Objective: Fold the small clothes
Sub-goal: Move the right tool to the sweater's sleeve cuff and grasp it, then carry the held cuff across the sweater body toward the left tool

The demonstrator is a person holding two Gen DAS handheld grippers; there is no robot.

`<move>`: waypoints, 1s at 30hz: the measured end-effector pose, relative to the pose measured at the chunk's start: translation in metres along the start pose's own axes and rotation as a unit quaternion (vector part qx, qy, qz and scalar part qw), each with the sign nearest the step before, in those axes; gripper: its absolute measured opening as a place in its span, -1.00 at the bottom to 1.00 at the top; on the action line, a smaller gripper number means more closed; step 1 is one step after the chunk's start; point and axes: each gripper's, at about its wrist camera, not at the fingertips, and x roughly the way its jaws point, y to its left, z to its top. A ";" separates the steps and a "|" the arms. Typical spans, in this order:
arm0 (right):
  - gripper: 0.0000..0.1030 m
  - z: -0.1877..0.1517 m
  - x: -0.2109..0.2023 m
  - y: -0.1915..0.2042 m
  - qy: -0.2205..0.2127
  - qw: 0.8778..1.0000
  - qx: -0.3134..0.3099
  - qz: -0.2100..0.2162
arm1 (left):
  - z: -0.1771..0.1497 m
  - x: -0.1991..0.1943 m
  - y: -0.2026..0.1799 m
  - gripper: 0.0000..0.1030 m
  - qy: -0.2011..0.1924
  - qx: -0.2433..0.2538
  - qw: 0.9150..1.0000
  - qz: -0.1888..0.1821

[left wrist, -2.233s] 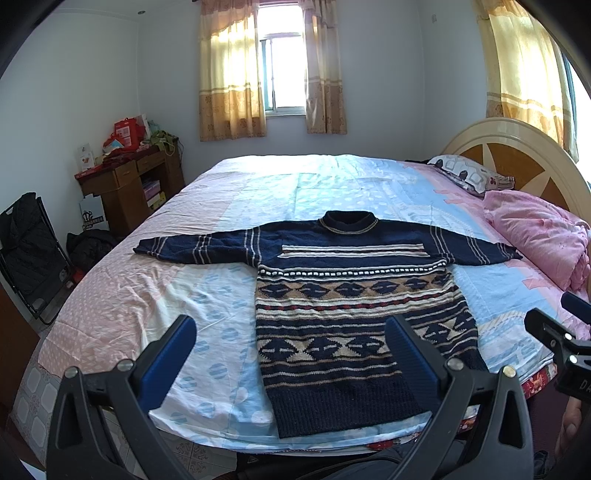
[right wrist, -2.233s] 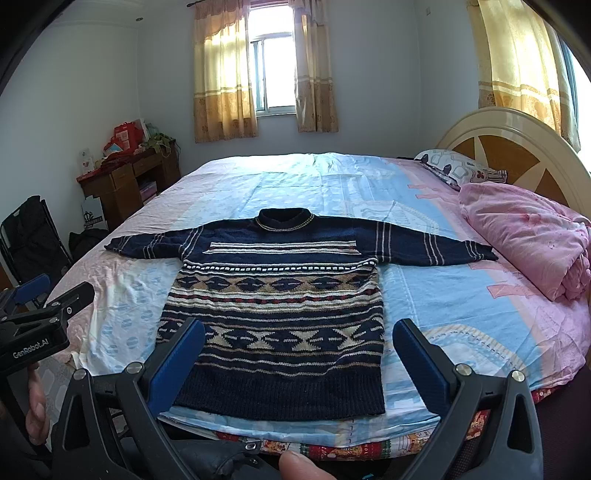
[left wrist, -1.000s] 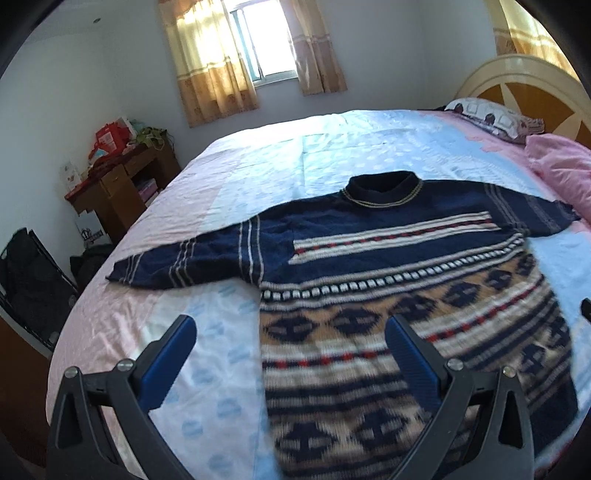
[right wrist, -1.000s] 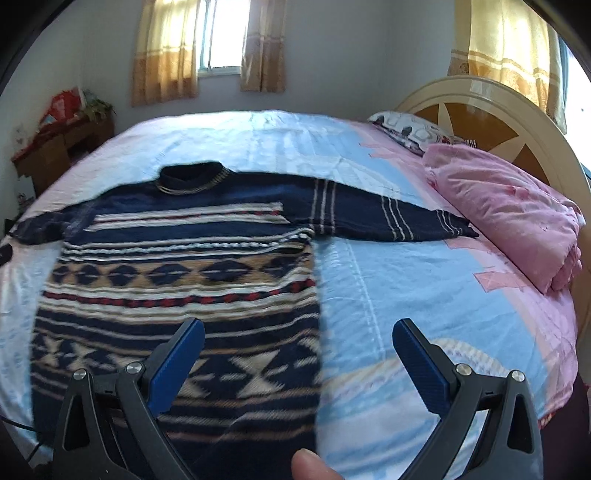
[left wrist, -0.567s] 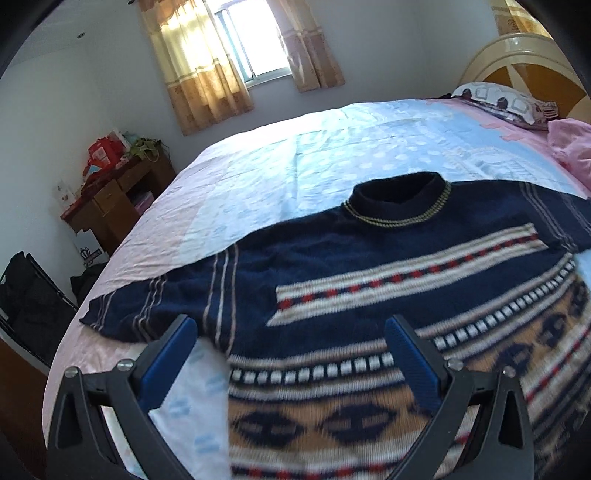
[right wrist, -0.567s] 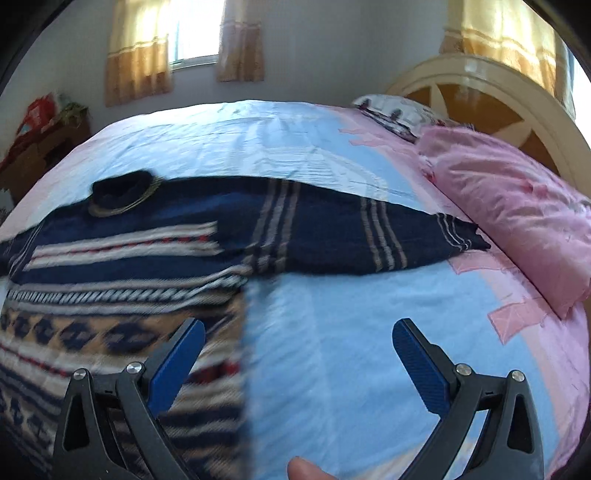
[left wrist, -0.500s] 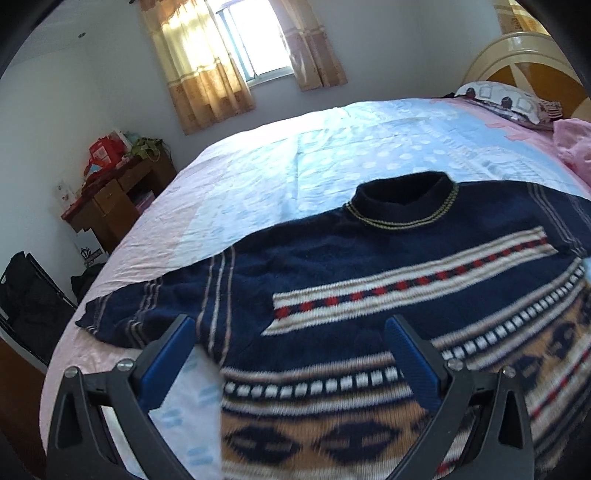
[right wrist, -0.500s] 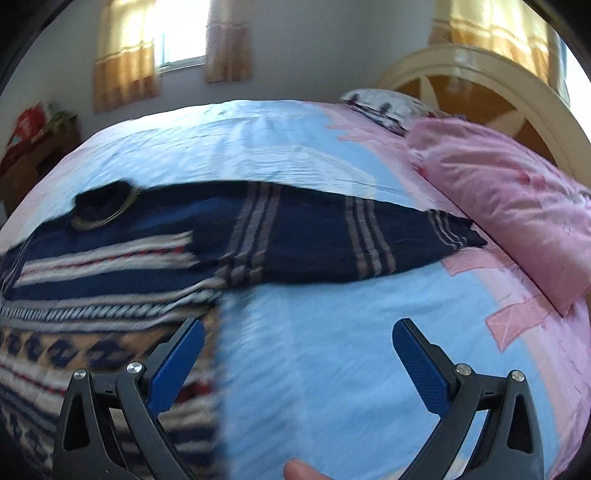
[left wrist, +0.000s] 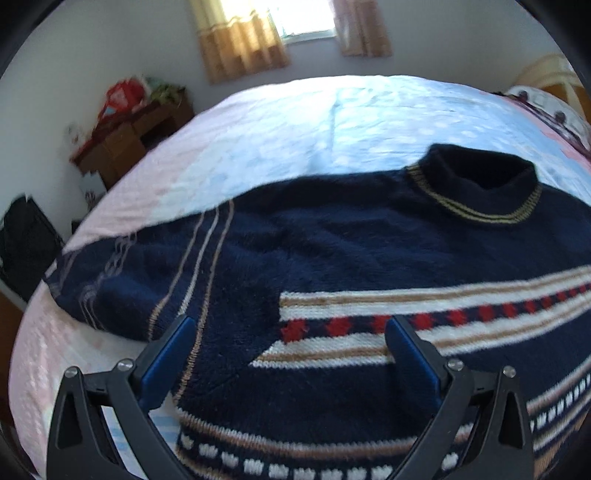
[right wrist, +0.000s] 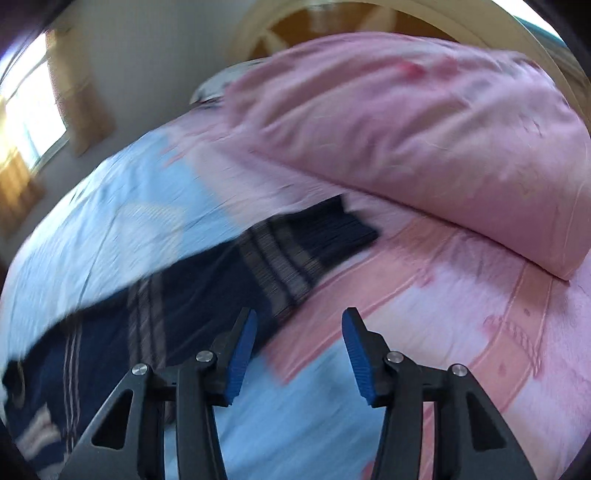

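Lying flat on the bed (left wrist: pixel 266 122), the sweater (left wrist: pixel 369 251) is spread front-up with its collar (left wrist: pixel 480 184) toward the window (left wrist: pixel 306 18). Your left gripper (left wrist: pixel 288 354) hangs over the sweater's shoulder, fingers spread wide, nothing between them. Your right gripper (right wrist: pixel 299 350) hangs beside the sweater's sleeve cuff (right wrist: pixel 340 229), near the pink quilt (right wrist: pixel 424 122); its fingers are closing, with only bedsheet seen between them.

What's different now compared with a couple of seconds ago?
Both claws moved in over the bed: the left claw now hovers open above the sweater near its left shoulder, and the right claw swung toward the right sleeve cuff, closing, nothing between its pads. The sweater lies flat, unmoved.
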 end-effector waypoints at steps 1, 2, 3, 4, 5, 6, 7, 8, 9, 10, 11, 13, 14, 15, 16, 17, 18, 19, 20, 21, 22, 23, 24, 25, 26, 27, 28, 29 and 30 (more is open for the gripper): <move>-0.04 0.006 0.005 -0.005 0.004 1.000 0.008 0.000 | 0.000 0.004 0.001 1.00 0.010 -0.007 1.000 -0.003; -0.06 0.011 0.011 -0.010 0.011 1.000 0.019 -0.001 | -0.001 0.008 0.002 1.00 0.022 -0.016 1.000 -0.007; -0.08 0.015 0.016 -0.013 0.015 0.999 0.028 -0.002 | -0.001 0.010 0.004 1.00 0.025 -0.023 0.999 -0.013; -0.11 0.019 0.021 -0.016 0.019 0.999 0.036 -0.001 | -0.001 0.009 0.004 1.00 0.024 -0.026 0.999 -0.014; -0.12 0.022 0.027 -0.018 0.023 0.999 0.040 0.000 | -0.002 0.008 0.002 1.00 0.024 -0.026 0.999 -0.014; -0.13 0.024 0.031 -0.019 0.025 0.999 0.041 -0.001 | -0.003 0.007 0.000 1.00 0.023 -0.024 0.999 -0.013; -0.13 0.026 0.036 -0.018 0.028 0.999 0.043 -0.001 | -0.004 0.006 0.000 1.00 0.021 -0.022 0.999 -0.012; -0.16 0.028 0.041 -0.018 0.029 0.998 0.047 0.000 | -0.004 0.005 -0.001 1.00 0.019 -0.022 1.000 -0.012; -0.18 0.030 0.044 -0.018 0.026 0.998 0.050 0.000 | -0.005 0.004 -0.001 1.00 0.019 -0.022 1.000 -0.012; -0.20 0.032 0.047 -0.016 0.024 0.998 0.049 -0.002 | -0.005 0.005 -0.001 1.00 0.018 -0.023 0.999 -0.014; -0.30 0.034 0.049 -0.016 0.022 0.999 0.048 -0.005 | -0.006 0.004 -0.002 1.00 0.020 -0.024 0.999 -0.018; -0.61 0.036 0.055 -0.009 0.021 0.999 0.033 -0.024 | -0.005 0.006 -0.001 1.00 0.025 -0.028 0.999 -0.028; -0.75 0.037 0.057 -0.006 0.021 0.999 0.026 -0.024 | -0.005 0.007 0.001 1.00 0.027 -0.031 0.999 -0.034; -0.79 0.038 0.057 -0.002 0.020 0.999 0.018 -0.027 | -0.005 0.008 0.003 1.00 0.029 -0.036 0.998 -0.041; -0.82 0.038 0.056 0.003 0.018 0.999 0.009 -0.033 | -0.004 0.009 0.005 1.00 0.031 -0.039 0.998 -0.047; -0.84 0.039 0.053 0.007 0.014 0.999 -0.002 -0.035 | -0.004 0.011 0.006 1.00 0.032 -0.042 0.997 -0.051; -0.84 0.038 0.051 0.011 0.010 0.999 -0.009 -0.035 | -0.004 0.010 0.005 1.00 0.033 -0.044 0.997 -0.055; -0.85 0.038 0.046 0.017 0.003 0.999 -0.019 -0.034 | -0.004 0.011 0.006 1.00 0.033 -0.044 0.997 -0.057; -0.85 0.037 0.041 0.023 -0.003 0.999 -0.028 -0.032 | -0.004 0.010 0.006 1.00 0.032 -0.043 0.997 -0.058; -0.86 0.038 0.039 0.027 -0.008 0.999 -0.033 -0.029 | -0.004 0.010 0.005 1.00 0.031 -0.041 0.997 -0.057; -0.86 0.038 0.034 0.034 -0.014 0.999 -0.040 -0.024 | -0.004 0.010 0.005 1.00 0.030 -0.040 0.997 -0.058; -0.86 0.037 0.028 0.043 -0.020 0.999 -0.047 -0.018 | -0.004 0.009 0.004 1.00 0.029 -0.039 0.997 -0.059; -0.86 0.036 0.023 0.049 -0.023 0.998 -0.053 -0.012 | -0.004 0.009 0.003 1.00 0.029 -0.038 0.997 -0.060; -0.86 0.035 0.017 0.059 -0.027 0.998 -0.062 -0.002 | -0.005 0.009 0.004 1.00 0.029 -0.038 0.997 -0.060; -0.86 0.034 0.012 0.070 -0.031 0.997 -0.073 0.005 | -0.004 0.010 0.005 1.00 0.029 -0.039 0.997 -0.062; -0.86 0.031 0.003 0.085 -0.039 0.995 -0.089 0.015 | -0.004 0.010 0.005 1.00 0.030 -0.040 0.997 -0.065; -0.86 0.028 -0.006 0.100 -0.046 0.993 -0.104 0.027 | -0.005 0.010 0.007 1.00 0.030 -0.041 0.996 -0.066; -0.87 0.023 -0.015 0.114 -0.051 0.991 -0.116 0.040 | -0.005 0.011 0.007 1.00 0.031 -0.043 0.996 -0.068; -0.87 0.018 -0.026 0.133 -0.056 0.988 -0.131 0.057 | -0.004 0.011 0.007 1.00 0.031 -0.043 0.996 -0.070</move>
